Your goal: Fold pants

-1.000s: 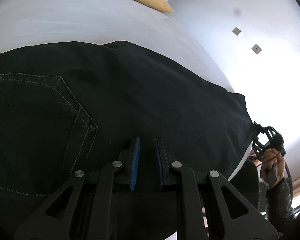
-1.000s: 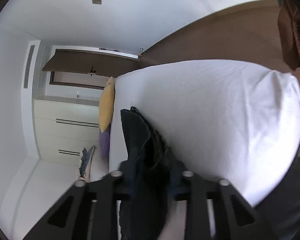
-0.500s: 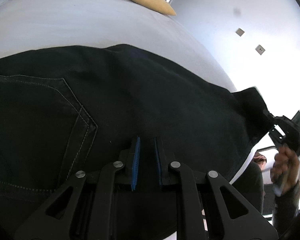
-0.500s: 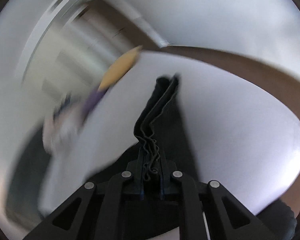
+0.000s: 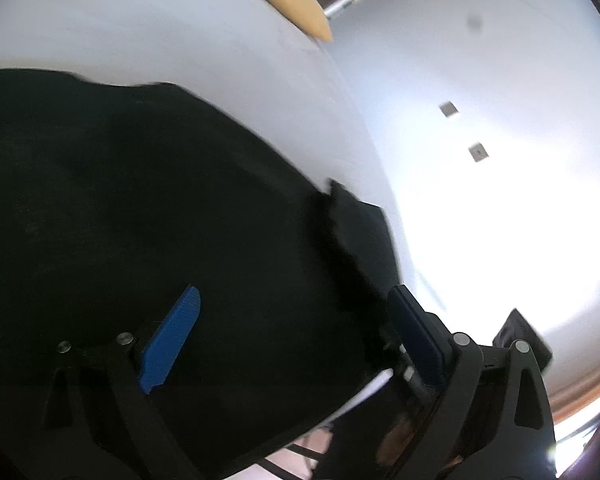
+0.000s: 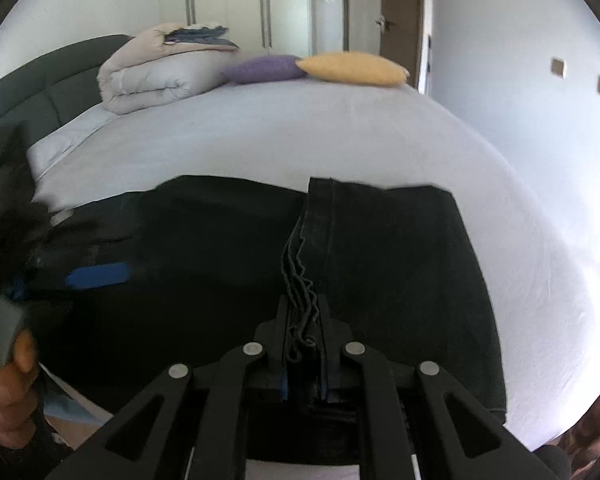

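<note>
Black pants (image 6: pixel 204 248) lie spread on the white bed (image 6: pixel 300 132). My right gripper (image 6: pixel 304 320) is shut on the stacked, wavy hems of the legs, and the lifted leg end (image 6: pixel 400 264) is folded back over the rest of the pants. My left gripper (image 5: pixel 292 340) hovers just over the dark cloth; its jaws are opening and stand wide, with the pants lying under and between them and neither of the blue pads (image 5: pixel 168 344) pressing. In the right wrist view, blurred at the left edge, one of those pads (image 6: pixel 98 274) shows above a hand (image 6: pixel 8 380).
At the far end of the bed lie a folded duvet (image 6: pixel 160 72), a purple pillow (image 6: pixel 264 68) and a yellow pillow (image 6: pixel 352 68). A dark headboard (image 6: pixel 40 88) runs along the left. White sheet shows beyond and right of the pants.
The left jaws went from shut on the cloth to wide apart. The right gripper rolled upright and carried the leg hems across over the pants, toward the left gripper.
</note>
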The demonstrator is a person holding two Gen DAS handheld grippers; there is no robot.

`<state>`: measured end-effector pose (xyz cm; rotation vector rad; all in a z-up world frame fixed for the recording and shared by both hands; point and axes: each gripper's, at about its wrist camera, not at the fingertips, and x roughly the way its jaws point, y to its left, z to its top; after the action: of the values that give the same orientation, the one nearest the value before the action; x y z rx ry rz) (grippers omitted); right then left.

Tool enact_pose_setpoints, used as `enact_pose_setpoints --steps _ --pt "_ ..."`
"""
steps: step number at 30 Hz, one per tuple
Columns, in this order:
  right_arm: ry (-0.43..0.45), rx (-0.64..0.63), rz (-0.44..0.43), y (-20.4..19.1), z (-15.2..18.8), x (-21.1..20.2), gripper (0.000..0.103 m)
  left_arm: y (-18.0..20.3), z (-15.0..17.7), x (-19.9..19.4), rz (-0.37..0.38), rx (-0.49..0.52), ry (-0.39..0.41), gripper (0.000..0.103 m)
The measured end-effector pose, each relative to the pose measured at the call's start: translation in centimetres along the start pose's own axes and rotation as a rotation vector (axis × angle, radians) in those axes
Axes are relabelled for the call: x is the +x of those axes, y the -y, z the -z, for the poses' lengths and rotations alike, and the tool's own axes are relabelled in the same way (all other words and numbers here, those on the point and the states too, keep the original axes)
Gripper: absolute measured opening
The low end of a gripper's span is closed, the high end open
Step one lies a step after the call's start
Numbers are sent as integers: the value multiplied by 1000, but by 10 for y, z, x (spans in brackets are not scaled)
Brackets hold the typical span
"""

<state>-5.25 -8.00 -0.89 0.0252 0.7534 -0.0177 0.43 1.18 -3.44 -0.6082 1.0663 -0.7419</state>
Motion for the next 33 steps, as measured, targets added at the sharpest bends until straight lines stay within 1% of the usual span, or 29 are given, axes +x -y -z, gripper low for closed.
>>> enact_pose_setpoints --steps 2,3,5,7,8,9,10,11,12,13,15,18,21,23,27,31,33 --pt "13 -31 -2 -13 -1 -5 12 9 -9 11 18 11 -27 95" --pt "17 -43 -4 -17 -4 -7 12 14 -14 17 15 24 -38 95" --pt "28 -73 -16 -31 1 -11 12 21 -22 26 6 48 -57 95" --pt "29 -94 -25 -40 3 -14 12 19 -29 36 -4 35 -94 95" --pt "27 -99 -32 -43 4 -14 12 16 -30 40 -12 24 -107 93" --pt "27 -100 -37 -45 3 -15 12 13 -32 42 -3 17 -120 77" --pt "26 -103 -46 -48 3 -16 12 11 -31 43 2 16 -132 65" --pt "28 -106 -51 -50 2 -16 12 8 -32 45 -7 15 -148 41" --pt "29 -111 -55 -53 2 -17 12 5 -34 46 -23 17 -160 28" --pt "28 -121 -61 -56 2 -18 12 3 -36 44 -25 22 -161 28" --pt "30 -132 -71 -63 3 -21 12 0 -41 38 -35 44 -158 14" --pt "32 -156 -108 -77 0 -24 12 1 -51 22 -56 113 -157 9" --pt "37 -175 -147 -90 -6 -27 12 2 -59 5 -91 181 -155 8" --pt "35 -178 -197 -100 -11 -28 12 -1 -66 -12 -107 208 -147 8" --pt "14 -212 -263 -124 -15 -22 13 -21 -71 -41 -139 207 -134 8" --pt "-49 -215 -329 -148 -15 -3 13 -49 -74 -58 -163 176 -127 8" --pt "-64 -219 -338 -158 -15 2 13 -61 -76 -64 -166 161 -120 8"
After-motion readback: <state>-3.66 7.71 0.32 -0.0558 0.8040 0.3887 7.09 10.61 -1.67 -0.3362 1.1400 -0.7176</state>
